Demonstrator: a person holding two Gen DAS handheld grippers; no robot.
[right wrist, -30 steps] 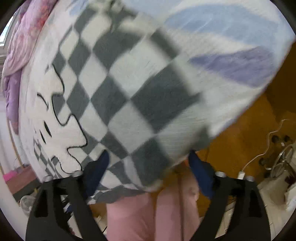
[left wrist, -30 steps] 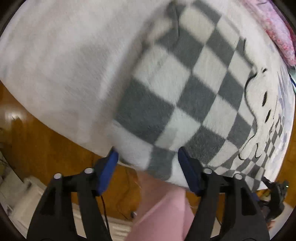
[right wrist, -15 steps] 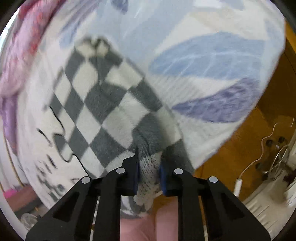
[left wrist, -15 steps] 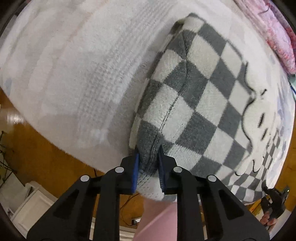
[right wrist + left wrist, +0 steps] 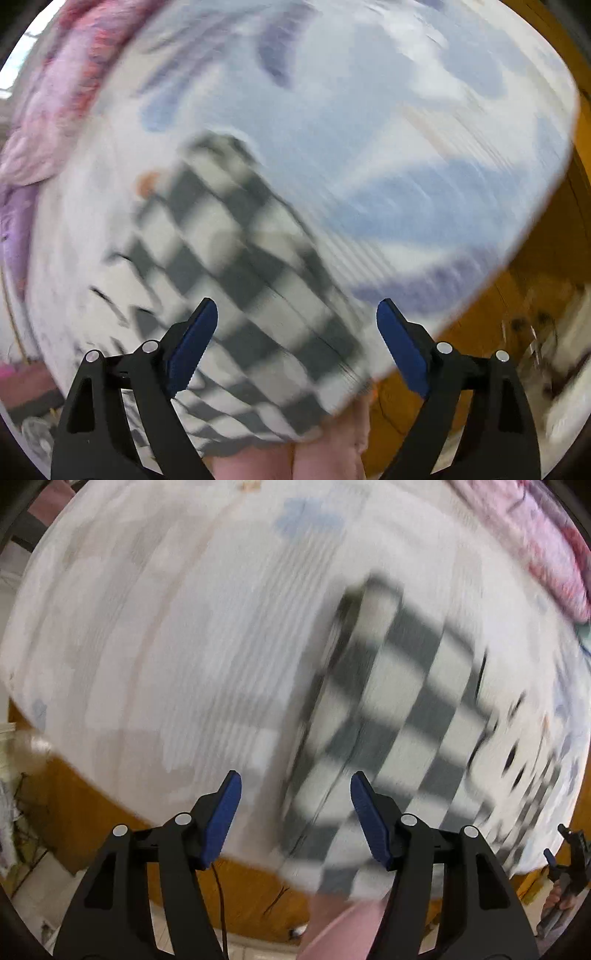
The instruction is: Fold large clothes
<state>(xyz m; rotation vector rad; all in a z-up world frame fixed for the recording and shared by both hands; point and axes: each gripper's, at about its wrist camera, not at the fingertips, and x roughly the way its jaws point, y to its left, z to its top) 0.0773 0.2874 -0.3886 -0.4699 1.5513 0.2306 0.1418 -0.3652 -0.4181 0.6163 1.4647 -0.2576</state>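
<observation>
A: Biggest thing first. The bed, under a pale patterned sheet, fills both views; its wooden frame shows below the mattress edge. Both frames are motion-blurred, so detail is soft.

B: And the garment?

A: The checkered garment, grey and white squares, lies spread flat on the sheet, its lower edge near or slightly over the mattress edge closest to the person. From the right wrist, it sits left of centre. Laid out that way, likely so a fold can be made across it.

B: Anything else on the bed?

A: A pink bundle of fabric at the far side, apart from the garment.

B: Grippers?

A: Left gripper: blue pads wide apart, nothing between them, hovering above the garment's near left edge. Right gripper: also spread, empty, over the near right corner.

B: Reading?

A: Judging by it, each sits at a corner for symmetric handling. Whether they are arriving or leaving, I cannot tell.
</observation>
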